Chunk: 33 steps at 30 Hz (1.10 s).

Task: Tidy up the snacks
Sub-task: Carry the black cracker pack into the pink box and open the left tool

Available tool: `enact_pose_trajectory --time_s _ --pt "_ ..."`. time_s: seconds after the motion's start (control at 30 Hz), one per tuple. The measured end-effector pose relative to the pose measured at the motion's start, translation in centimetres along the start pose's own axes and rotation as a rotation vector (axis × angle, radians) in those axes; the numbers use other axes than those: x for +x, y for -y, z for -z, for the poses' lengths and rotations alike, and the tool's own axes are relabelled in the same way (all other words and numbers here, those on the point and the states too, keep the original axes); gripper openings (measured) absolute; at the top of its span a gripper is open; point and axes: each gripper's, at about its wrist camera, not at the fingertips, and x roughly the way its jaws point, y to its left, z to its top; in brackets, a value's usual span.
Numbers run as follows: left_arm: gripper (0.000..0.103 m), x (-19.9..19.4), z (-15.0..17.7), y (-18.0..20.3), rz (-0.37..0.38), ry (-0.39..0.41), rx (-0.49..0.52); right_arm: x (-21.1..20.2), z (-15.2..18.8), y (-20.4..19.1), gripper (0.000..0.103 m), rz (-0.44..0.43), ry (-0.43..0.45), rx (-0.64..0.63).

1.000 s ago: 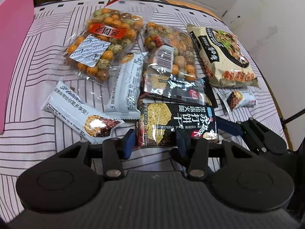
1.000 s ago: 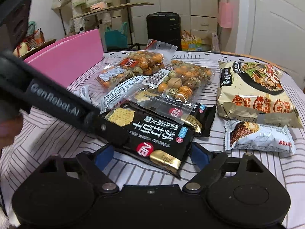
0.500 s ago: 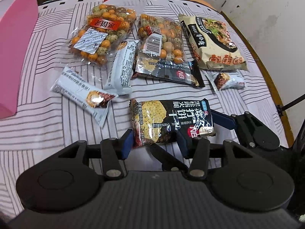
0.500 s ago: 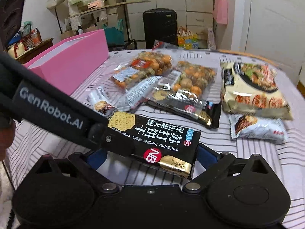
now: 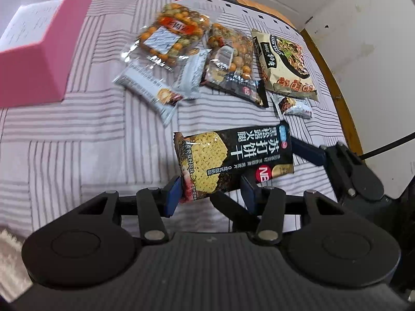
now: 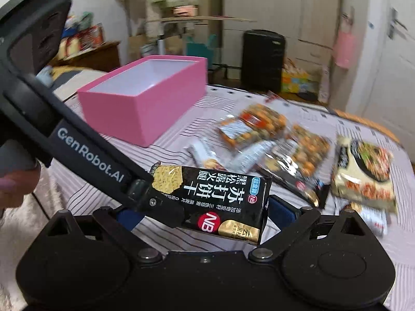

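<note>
The left gripper has its fingers narrowed onto one end of the black cracker packet, pinching it clear of the striped bed. The right gripper has its fingers spread wide, one on either side of the packet's other end; I cannot tell whether they touch it. The pink box stands open with a bare white inside, while the other snacks lie on the bed beyond the packet.

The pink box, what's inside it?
The pink box looks bare inside: only white walls and floor show in both views. The near corner behind its front wall is hidden.
</note>
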Motion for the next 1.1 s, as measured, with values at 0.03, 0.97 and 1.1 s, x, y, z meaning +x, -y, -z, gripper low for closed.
enact_pose_trajectory --time_s 0.03,0.97,1.1 --pt "0.047 -0.5 0.3 -0.4 0.004 0.003 -0.015 -0.1 -0.2 -0.5 0.101 -0.001 0.004 -0.016" --pt "0.048 -13.1 -8.4 -9.7 -0.127 0.164 -0.126 6.6 -17.2 -5.0 0.101 -0.260 0.103 -0.187" --pt "0.053 -13.4 -12.6 -11.5 -0.104 0.180 -0.059 9.6 -19.5 -3.4 0.101 -0.301 0.119 -0.118"
